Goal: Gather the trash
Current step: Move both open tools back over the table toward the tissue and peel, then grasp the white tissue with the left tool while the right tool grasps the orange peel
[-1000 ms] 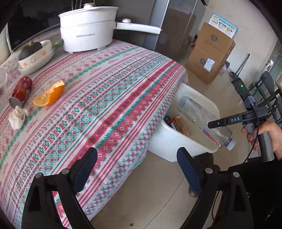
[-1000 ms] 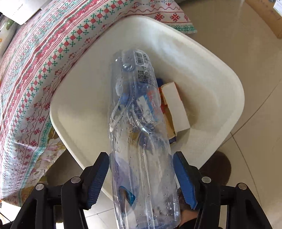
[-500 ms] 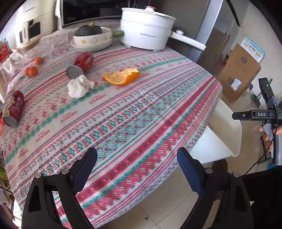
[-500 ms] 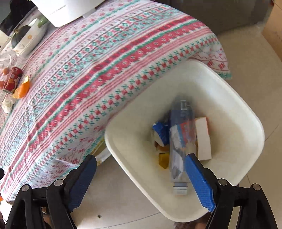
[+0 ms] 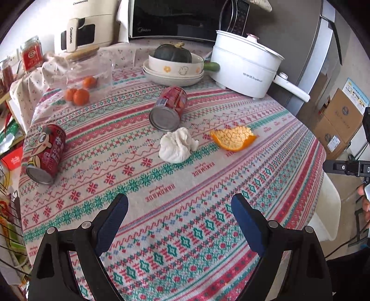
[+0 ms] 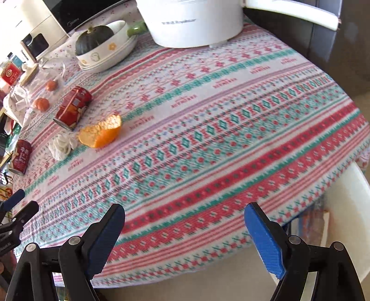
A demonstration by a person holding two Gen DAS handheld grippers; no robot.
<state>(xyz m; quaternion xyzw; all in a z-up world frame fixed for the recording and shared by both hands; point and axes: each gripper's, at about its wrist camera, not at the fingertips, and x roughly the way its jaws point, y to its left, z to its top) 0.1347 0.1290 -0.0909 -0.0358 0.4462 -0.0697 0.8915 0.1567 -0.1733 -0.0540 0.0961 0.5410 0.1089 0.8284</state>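
Note:
On the patterned tablecloth [image 5: 208,185] lie a crumpled white tissue [image 5: 177,145], an orange peel [image 5: 233,139] and two red cans on their sides, one in the middle [image 5: 170,107] and one at the left [image 5: 46,154]. My left gripper [image 5: 179,208] is open and empty over the near part of the table. My right gripper [image 6: 185,222] is open and empty above the table's right edge. The same peel [image 6: 101,134], tissue [image 6: 61,145] and cans [image 6: 74,106] [image 6: 20,157] show in the right wrist view. The white bin [image 6: 346,208] stands on the floor at the right, with trash inside.
At the back stand a white electric pot [image 5: 245,67], stacked bowls holding a dark squash [image 5: 173,67], a clear box of tangerines [image 5: 87,76] and a microwave [image 5: 175,18]. Cardboard boxes [image 5: 340,120] stand on the floor at the right. The bin's edge [image 5: 328,208] shows beside the table.
My right gripper let the plastic bottle drop into the bin and swung up toward the table. My left gripper turned left from the bin to face the trash on the table.

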